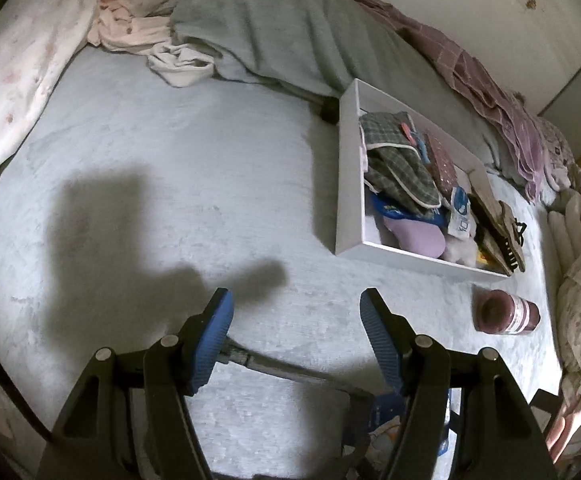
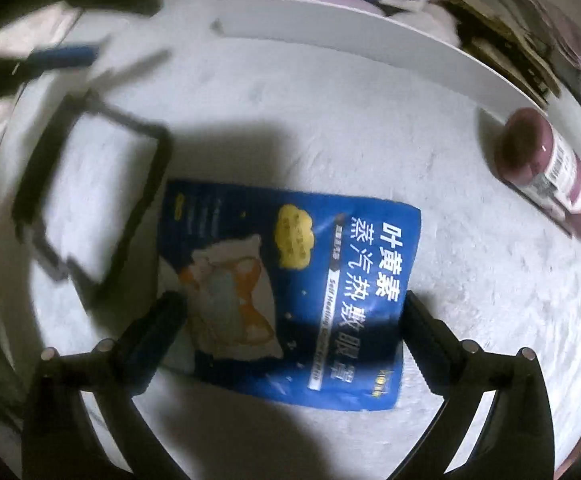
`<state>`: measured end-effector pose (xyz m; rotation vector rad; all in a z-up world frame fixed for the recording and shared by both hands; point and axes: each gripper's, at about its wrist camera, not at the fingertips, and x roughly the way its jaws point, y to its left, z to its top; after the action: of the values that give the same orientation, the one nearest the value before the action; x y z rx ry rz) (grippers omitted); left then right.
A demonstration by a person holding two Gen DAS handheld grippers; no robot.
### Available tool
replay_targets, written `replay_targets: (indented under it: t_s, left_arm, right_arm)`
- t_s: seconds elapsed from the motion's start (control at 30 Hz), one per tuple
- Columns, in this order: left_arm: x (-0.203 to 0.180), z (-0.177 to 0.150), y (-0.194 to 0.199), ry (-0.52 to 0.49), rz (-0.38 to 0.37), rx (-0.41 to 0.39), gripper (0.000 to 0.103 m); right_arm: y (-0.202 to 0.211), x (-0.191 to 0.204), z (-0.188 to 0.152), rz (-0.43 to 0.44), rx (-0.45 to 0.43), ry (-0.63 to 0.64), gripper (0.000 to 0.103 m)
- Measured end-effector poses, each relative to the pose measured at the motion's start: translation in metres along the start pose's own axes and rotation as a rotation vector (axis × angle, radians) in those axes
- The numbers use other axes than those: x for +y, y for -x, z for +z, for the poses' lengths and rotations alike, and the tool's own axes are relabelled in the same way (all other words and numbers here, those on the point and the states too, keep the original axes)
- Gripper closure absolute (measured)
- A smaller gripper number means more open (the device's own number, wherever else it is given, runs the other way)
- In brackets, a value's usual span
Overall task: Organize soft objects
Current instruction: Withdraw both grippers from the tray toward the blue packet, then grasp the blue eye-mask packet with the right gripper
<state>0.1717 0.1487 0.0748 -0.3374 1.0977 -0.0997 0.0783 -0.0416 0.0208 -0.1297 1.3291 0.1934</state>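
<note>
A blue eye-mask packet (image 2: 290, 280) lies flat on the pale bed cover. My right gripper (image 2: 290, 306) points down over it, open wide, with one finger on each side of the packet's lower half and no pad pressing on it. My left gripper (image 1: 296, 296) hovers open over bare cover, nothing between its blue pads (image 1: 214, 340). A white tray (image 1: 348, 184) holding plaid cloth, a lilac pouch and other soft items sits to the upper right of the left gripper; its front wall (image 2: 350, 36) shows in the right wrist view beyond the packet.
A maroon jar (image 1: 506, 314) lies on its side near the tray's front corner, also the jar (image 2: 546, 168) right of the packet. A black strap loop (image 2: 90, 184) lies left of the packet. A grey blanket (image 1: 282, 20), pink cloth (image 1: 490, 80) and a floral pillow (image 1: 14, 92) ring the bed.
</note>
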Motion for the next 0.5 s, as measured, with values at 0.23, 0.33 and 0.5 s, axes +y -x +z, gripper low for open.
replay_targets:
  t_s: [0.23, 0.33, 0.5]
  left_arm:
    - [0.0, 0.0, -0.002, 0.0, 0.004, 0.008, 0.037]
    - [0.0, 0.001, -0.002, 0.0, 0.001, 0.007, 0.037]
    - [-0.002, 0.001, -0.001, 0.001, -0.005, -0.005, 0.037]
  right_arm:
    - [-0.002, 0.006, 0.004, -0.008, -0.049, 0.032, 0.007]
    - [0.012, 0.006, -0.004, -0.024, -0.095, 0.085, 0.044]
    - [0.02, 0.0, -0.005, 0.042, -0.124, 0.093, 0.055]
